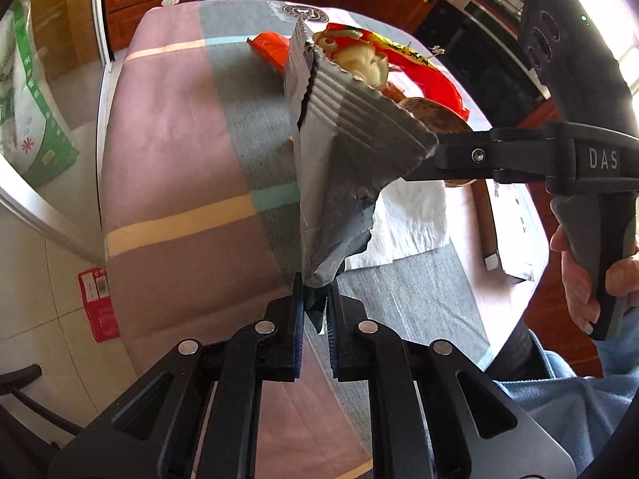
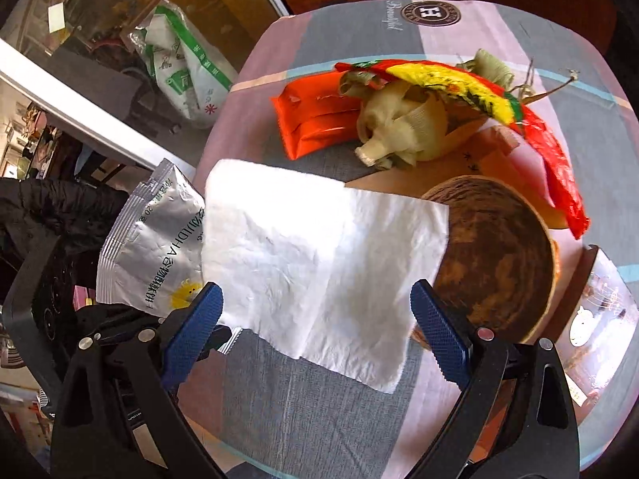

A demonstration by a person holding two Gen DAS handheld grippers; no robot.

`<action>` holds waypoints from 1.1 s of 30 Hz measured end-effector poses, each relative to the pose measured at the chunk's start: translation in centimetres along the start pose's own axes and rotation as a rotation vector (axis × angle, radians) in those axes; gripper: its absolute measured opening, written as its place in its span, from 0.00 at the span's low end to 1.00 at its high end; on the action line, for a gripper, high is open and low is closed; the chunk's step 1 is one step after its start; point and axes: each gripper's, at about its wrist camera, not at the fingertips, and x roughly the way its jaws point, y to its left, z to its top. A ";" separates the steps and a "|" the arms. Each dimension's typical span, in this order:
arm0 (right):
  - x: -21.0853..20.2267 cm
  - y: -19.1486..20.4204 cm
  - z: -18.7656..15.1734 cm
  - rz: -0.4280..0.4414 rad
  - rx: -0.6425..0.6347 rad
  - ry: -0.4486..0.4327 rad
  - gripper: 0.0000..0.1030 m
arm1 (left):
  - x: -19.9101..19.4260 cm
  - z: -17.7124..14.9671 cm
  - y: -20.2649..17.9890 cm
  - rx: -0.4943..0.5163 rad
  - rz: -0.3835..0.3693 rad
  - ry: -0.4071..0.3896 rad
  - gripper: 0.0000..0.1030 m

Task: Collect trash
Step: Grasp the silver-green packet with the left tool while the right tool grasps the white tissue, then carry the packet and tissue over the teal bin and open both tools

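Left gripper: fingers clenched on the lower corner of one silver foil packet, which was held up off the worktop. In the left wrist view the packet rose from 6 o'clock toward 12 o'clock, and its torn top edge was open. The right wrist view showed the same packet at 9 o'clock, printed side out, with the left gripper under it.

Right gripper: fingers released and spread wide, holding nothing. They hovered over one white paper napkin, which lay flat on the worktop with a finger to either side. Whether the tips touched it could not be told.

Progress, judged from the layout: early. One item was lifted, and no bin or trash bag was in view, so nothing could be counted as disposed of. The napkin looked like the next pick.

Count of what lay on the worktop:
- orange packet, 1, at 11 o'clock in the right wrist view
- red-and-yellow wrapper, 1, at 1 o'clock, draped over other scraps
- pale vegetable peels, 1 heap, pieces not countable
- dry stems, a few, too thin to count
- round brown wooden bowl, 1, at 3 o'clock, just beside the napkin; probably not trash
- glossy printed sheet, 1, at the right edge, partly cut off

Off the worktop, one green-and-white sack stood on the floor at 10 o'clock.
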 end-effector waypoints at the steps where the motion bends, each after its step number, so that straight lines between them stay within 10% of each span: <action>1: 0.4 0.6 -0.2 0.015 -0.011 0.013 0.89 | -0.1 -0.3 0.1 -0.002 -0.004 0.005 0.11; 8: 3.3 1.6 -1.1 0.015 0.002 0.075 0.89 | 0.0 -1.1 1.8 -0.047 0.016 0.019 0.14; 14: 4.3 2.1 -1.6 -0.083 -0.035 -0.006 0.78 | 0.1 0.0 3.2 -0.084 0.032 -0.013 0.45; 17: 4.3 2.9 -2.2 -0.181 -0.108 -0.049 0.50 | 0.4 0.6 2.8 -0.074 0.074 -0.031 0.50; 19: 4.1 2.6 -2.2 -0.202 -0.108 -0.062 0.06 | 0.6 0.9 2.8 -0.084 0.079 -0.039 0.50; 20: 4.1 2.0 -2.1 -0.181 -0.085 -0.045 0.05 | 0.7 1.3 2.9 -0.095 0.081 -0.046 0.50; 22: 3.9 1.1 -2.1 -0.135 -0.046 -0.030 0.04 | 0.7 1.7 3.2 -0.124 0.087 -0.067 0.48; 25: 3.2 0.5 -2.4 -0.096 -0.019 -0.023 0.03 | 0.7 1.9 3.8 -0.175 0.094 -0.081 0.12; 33: -1.9 0.7 -2.6 -0.039 -0.023 -0.106 0.03 | -3.5 1.8 1.1 -0.116 0.204 -0.187 0.04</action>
